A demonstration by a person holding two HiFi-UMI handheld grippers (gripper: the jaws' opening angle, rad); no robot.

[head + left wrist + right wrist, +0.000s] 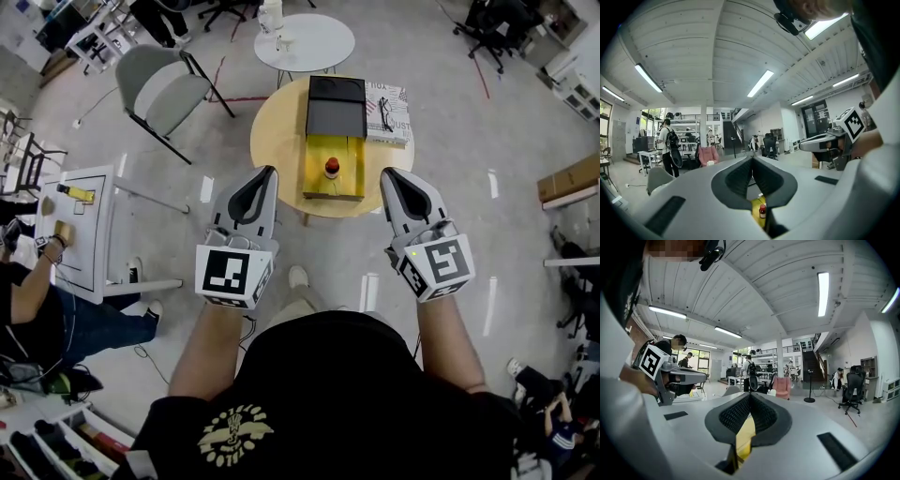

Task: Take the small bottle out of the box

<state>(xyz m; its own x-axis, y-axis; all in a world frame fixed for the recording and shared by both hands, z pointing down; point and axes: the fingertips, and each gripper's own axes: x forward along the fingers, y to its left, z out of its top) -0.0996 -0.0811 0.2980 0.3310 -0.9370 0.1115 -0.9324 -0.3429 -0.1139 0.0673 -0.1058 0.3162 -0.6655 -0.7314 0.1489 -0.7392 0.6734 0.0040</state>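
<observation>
The round table (pixel 277 141) stands right before you, so both arms reach it easily. On it the yellow box (pixel 317 155) lies open, with the black lid (pixel 336 103) at its far side, which leaves the way from above free. You hold the left gripper (pixel 268 176) and the right gripper (pixel 387 176) on either side of the box, jaws closed together and empty, probably a ready pose. The small bottle (pixel 332 168) stands upright inside the box, not yet touched.
</observation>
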